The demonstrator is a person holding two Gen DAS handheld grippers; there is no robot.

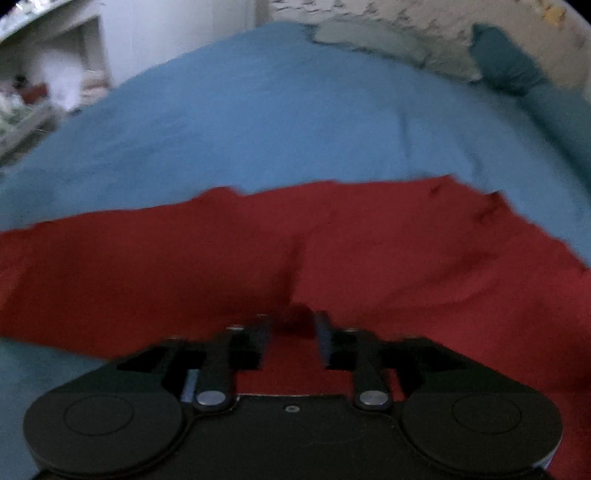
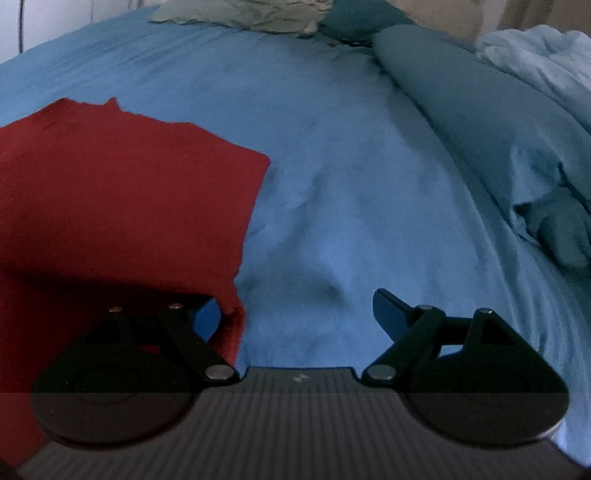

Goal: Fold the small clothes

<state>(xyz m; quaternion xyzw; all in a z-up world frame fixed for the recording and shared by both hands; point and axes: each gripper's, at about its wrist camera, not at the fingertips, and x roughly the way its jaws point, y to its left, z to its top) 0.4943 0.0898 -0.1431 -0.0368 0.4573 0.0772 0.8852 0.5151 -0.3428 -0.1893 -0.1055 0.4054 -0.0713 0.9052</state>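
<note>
A red garment (image 1: 258, 254) lies spread across the blue bedsheet (image 1: 258, 122). My left gripper (image 1: 293, 319) is shut on a bunched fold of the red garment at its near edge. In the right wrist view the same red garment (image 2: 122, 192) lies at the left, its right edge hanging by my left finger. My right gripper (image 2: 299, 314) is open wide and empty, above the blue bedsheet (image 2: 351, 192) just right of the garment's edge. Its left fingertip is hidden by red cloth.
A rolled teal duvet (image 2: 480, 122) runs along the bed's right side, with a pale blue blanket (image 2: 535, 55) behind it. A grey-green pillow (image 2: 243, 14) and a dark teal pillow (image 1: 506, 59) lie at the head. Shelves (image 1: 55, 74) stand at the far left.
</note>
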